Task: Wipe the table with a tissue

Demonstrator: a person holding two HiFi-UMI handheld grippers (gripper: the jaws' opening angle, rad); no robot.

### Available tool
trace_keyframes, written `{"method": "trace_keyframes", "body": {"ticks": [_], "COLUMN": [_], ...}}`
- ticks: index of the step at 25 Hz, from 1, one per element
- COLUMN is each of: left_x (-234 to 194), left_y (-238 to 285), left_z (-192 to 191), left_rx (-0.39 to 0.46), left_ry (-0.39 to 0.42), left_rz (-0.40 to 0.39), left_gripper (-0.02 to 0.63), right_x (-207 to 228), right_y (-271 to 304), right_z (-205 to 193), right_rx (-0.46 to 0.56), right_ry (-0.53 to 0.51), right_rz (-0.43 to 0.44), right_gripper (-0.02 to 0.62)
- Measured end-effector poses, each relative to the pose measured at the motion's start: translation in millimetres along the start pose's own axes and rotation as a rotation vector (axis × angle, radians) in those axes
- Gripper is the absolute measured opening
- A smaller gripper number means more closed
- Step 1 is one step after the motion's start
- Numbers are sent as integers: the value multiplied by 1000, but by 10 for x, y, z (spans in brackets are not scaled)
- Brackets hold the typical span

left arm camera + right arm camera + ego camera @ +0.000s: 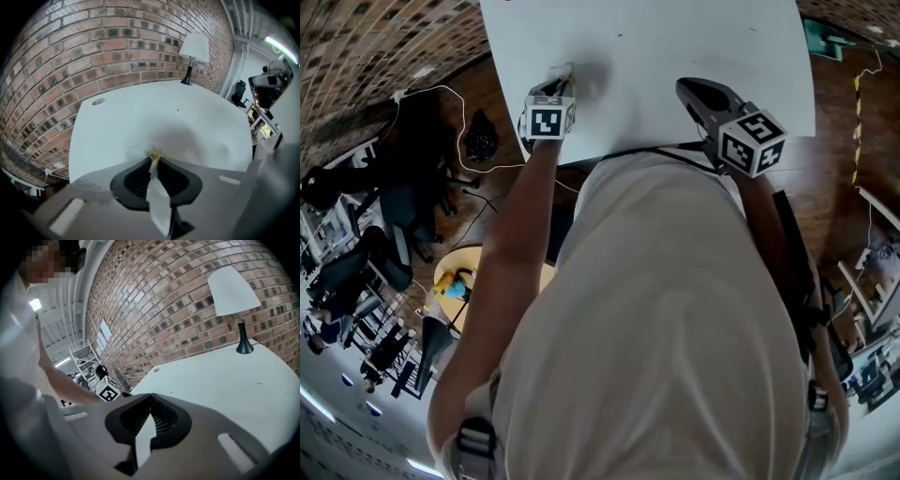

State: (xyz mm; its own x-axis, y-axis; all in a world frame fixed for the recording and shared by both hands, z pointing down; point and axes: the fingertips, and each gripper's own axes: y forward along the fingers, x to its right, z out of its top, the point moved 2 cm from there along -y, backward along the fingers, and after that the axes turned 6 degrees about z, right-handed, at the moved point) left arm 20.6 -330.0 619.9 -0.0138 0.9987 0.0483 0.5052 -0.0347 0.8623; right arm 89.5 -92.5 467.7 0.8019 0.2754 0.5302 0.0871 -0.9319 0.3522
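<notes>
White desk (117,122) against a brick wall (93,56), and right at its near edge sat the tissue (157,201). It was pinched in the left gripper (153,157), whose jaws were closed tight on a twisted strip of it. The rest of the sheet looked to be bunched on the surface just past the tips, white on white and hard to trace. From the head view, that gripper pointed steeply down at the near left part of the desk, tissue end touching or all but touching the top.

The right gripper (150,398) hung over the near right part, well apart from the tissue. Its jaws met at the tips with nothing between them, so it had no part in the wiping.

So the tissue was in hand and down at the surface; that much was done. As for the wiping itself, it looked barely begun or mid-stroke. No streak or damp track showed where the tissue had passed, so covered ground could not be told from uncovered.

Left to do, by my reading: most of the top, from the middle out to the far corner where the lamp (193,51) stood. One tiny dark speck (178,111) sat out in the open middle, beyond the tissue.
</notes>
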Motion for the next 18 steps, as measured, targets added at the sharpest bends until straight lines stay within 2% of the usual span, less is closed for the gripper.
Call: {"method": "trace_keyframes", "body": {"ticks": [3,6,18], "left_x": [87,122,575], "left_y": [9,-32,-13], "left_z": [-3,89,205], "left_rx": [-37,-29,-23], "left_ry": [15,7,-119], "left_rz": [-4,6,-69], "left_gripper": [52,51,51], "right_x": [31,65,214], "right_y": [-61,-127,-294], "right_z": [-4,2,40], "right_rx": [-2,-1,-34], "right_ry": [-2,-5,-20], "right_rz": [0,3,42], "right_gripper": [8,9,8]}}
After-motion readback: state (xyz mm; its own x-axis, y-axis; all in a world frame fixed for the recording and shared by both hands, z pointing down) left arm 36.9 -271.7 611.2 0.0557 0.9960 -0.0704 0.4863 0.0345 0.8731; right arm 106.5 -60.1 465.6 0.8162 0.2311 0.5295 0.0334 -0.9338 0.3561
